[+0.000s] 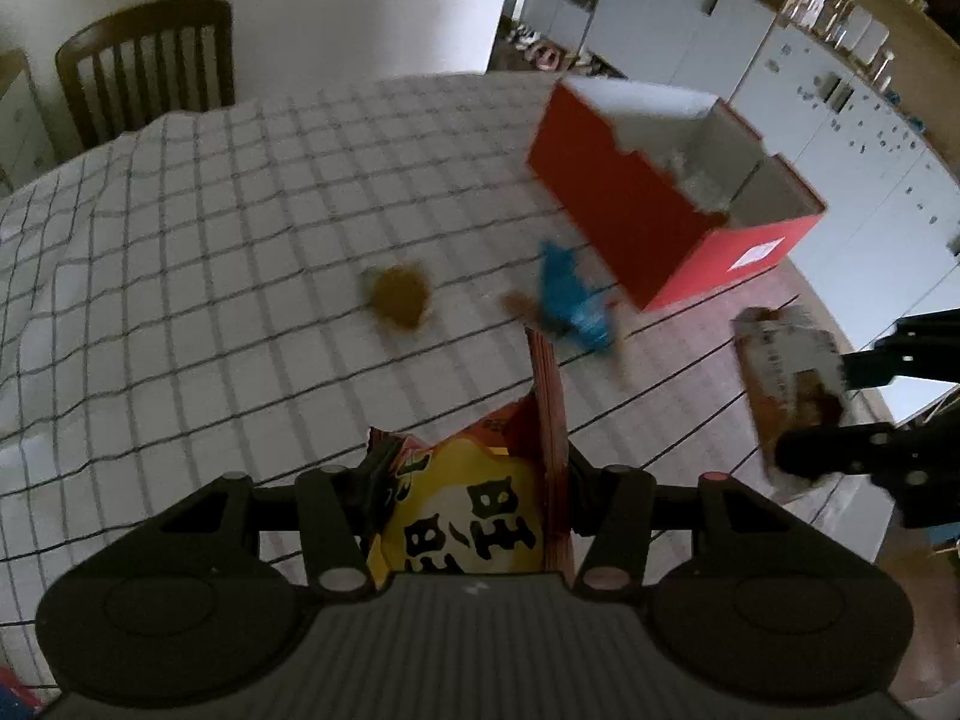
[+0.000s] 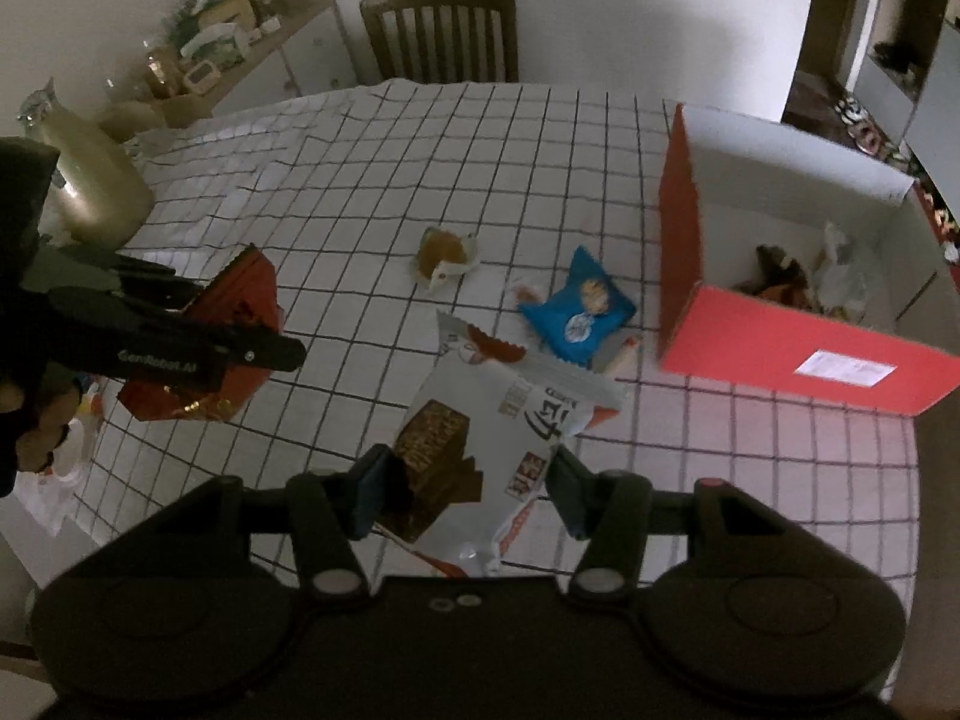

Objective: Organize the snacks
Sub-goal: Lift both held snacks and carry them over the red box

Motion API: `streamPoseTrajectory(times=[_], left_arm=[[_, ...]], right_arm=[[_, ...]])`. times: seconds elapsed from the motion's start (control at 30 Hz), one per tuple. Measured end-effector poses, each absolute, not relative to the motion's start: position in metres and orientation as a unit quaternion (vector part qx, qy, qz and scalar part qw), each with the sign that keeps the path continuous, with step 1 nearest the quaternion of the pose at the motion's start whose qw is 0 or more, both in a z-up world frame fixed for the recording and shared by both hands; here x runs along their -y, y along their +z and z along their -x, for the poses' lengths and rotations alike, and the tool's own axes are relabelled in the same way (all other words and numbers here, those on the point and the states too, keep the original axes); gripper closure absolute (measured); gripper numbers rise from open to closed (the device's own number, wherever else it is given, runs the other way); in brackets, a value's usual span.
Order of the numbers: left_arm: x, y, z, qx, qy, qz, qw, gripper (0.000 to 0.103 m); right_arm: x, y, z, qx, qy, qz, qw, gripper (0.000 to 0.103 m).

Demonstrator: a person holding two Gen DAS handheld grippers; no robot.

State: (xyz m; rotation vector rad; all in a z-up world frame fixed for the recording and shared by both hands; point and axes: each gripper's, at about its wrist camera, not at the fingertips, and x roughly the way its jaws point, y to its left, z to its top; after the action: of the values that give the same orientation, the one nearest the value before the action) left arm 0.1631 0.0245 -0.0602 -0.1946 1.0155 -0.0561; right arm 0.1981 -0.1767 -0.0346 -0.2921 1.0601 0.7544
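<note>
Nearest the right wrist camera, the right gripper (image 2: 462,489) has its jaws pinching a white crinkly foil packet (image 2: 510,414) printed with a brown wafer bar, held above the worktop (image 2: 360,192). The left gripper (image 1: 468,498) has its jaws clamped on a red-and-yellow snack bag (image 1: 474,510) with bold black characters and a serrated edge; from the right wrist view the same bag (image 2: 240,312) looks glossy red, held up off the worktop at the left.

Further out, on the white cloth with a thin black grid, lies a puffy blue packet (image 2: 576,315), and just beside it a small pale wrapped sweet (image 2: 621,354). To their left sits a round golden cake (image 2: 444,255) in a clear wrapper.

Beyond them at the right stands an open red cardboard box (image 2: 798,354) with a white inside, rectangular, holding a few brownish snacks and crumpled clear wrappers (image 2: 840,276) in its near corner.

At the far side stands a dark wooden slatted chair (image 2: 441,30).
</note>
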Motion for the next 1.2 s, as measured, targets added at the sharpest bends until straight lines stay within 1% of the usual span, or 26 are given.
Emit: streamPoseTrajectory(times=[0.4,0.8,1.0,1.2], left_arm=[[0.059,-0.011,-0.23,-0.437,-0.021,0.089,0.895,0.049],[0.114,0.012,-0.314,-0.409,-0.005,0.086,0.908,0.049],[0.132,0.009,-0.363,-0.409,0.013,0.077,0.909,0.049],[0.152,-0.011,-0.409,-0.423,0.027,0.058,0.904,0.049]], right_arm=[[0.242,-0.009,-0.269,-0.46,0.366,0.149,0.795,0.048],[0.29,0.002,-0.342,-0.435,0.358,0.143,0.814,0.048],[0.309,-0.006,-0.376,-0.435,0.337,0.143,0.823,0.048],[0.323,-0.017,-0.413,-0.44,0.316,0.152,0.827,0.048]])
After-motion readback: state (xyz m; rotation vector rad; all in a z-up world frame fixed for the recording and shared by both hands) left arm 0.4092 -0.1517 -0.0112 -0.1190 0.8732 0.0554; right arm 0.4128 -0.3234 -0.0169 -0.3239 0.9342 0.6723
